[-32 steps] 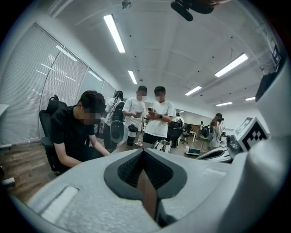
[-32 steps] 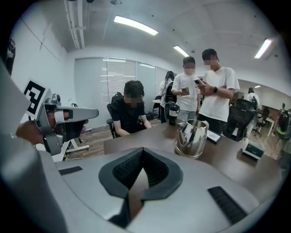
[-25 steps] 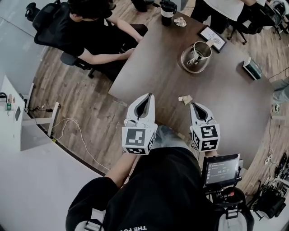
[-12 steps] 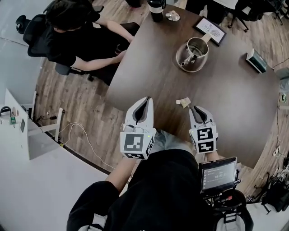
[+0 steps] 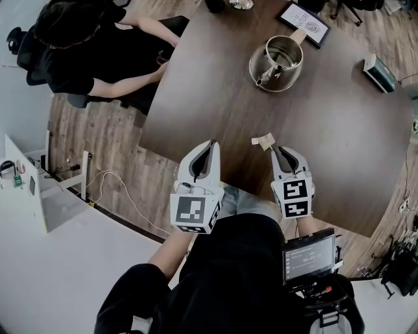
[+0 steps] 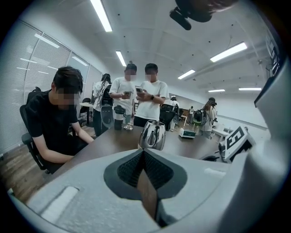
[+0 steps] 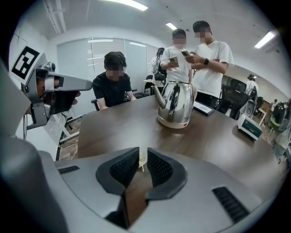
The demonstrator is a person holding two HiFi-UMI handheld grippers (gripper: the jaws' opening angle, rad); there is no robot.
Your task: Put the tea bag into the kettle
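A steel kettle (image 5: 277,62) stands lidless on its round base at the far side of the dark wooden table (image 5: 339,143). A small tan tea bag (image 5: 264,141) lies flat on the table, just ahead and left of my right gripper (image 5: 280,152). In the right gripper view the tea bag (image 7: 141,160) shows through the narrow gap of the slightly open right gripper (image 7: 142,153), with the kettle (image 7: 175,104) beyond. My left gripper (image 5: 209,147) hovers over the table's near edge, shut and empty. In its own view the left gripper (image 6: 143,151) points toward the kettle (image 6: 152,135).
A person (image 5: 78,45) sits at the table's left side. Two people (image 7: 200,54) stand behind the kettle. A framed card (image 5: 304,14) and a small box (image 5: 379,72) lie at the far right. A tumbler (image 6: 119,117) stands far back. A screen (image 5: 308,256) hangs by my waist.
The head view has swung, so the table and kettle sit higher in the picture. Both grippers have crept a little forward; the right one stays just behind the tea bag.
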